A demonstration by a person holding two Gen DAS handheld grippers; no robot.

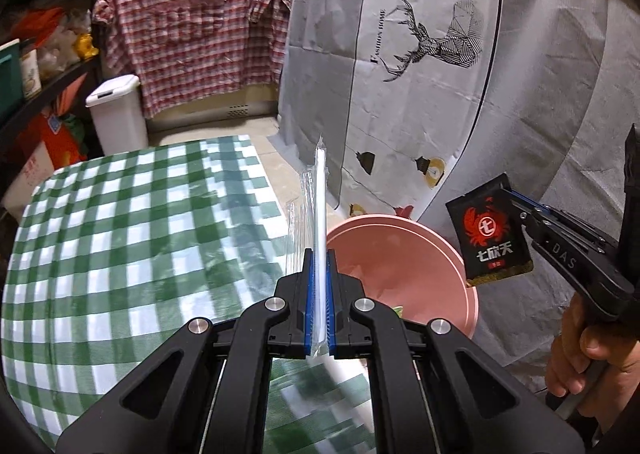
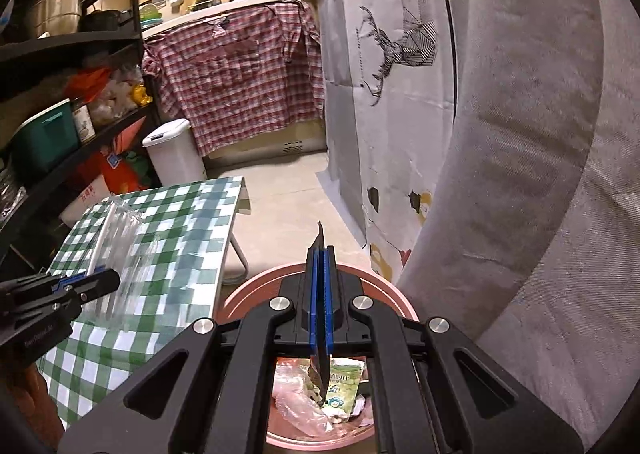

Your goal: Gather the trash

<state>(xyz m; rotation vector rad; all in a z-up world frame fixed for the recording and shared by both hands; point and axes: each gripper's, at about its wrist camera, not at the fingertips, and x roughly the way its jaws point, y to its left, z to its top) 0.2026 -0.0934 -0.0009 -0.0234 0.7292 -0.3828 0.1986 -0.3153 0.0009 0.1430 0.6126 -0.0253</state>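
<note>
A: 2 grippers, each clamped on trash. The left gripper [image 1: 319, 254] pinches a clear wrapper [image 1: 316, 189] that stands up between its blue pads, above the checked table's [image 1: 120, 221] right edge.

B: And the right?

A: The right gripper [image 2: 320, 254] clenches a black packet [image 1: 490, 232] edge-on, above the pink bin [image 2: 244, 294].

B: Where's the bin?

A: On the floor, just beside the table, under the packet. Wrappers [image 2: 340, 378] already lie inside.
</note>
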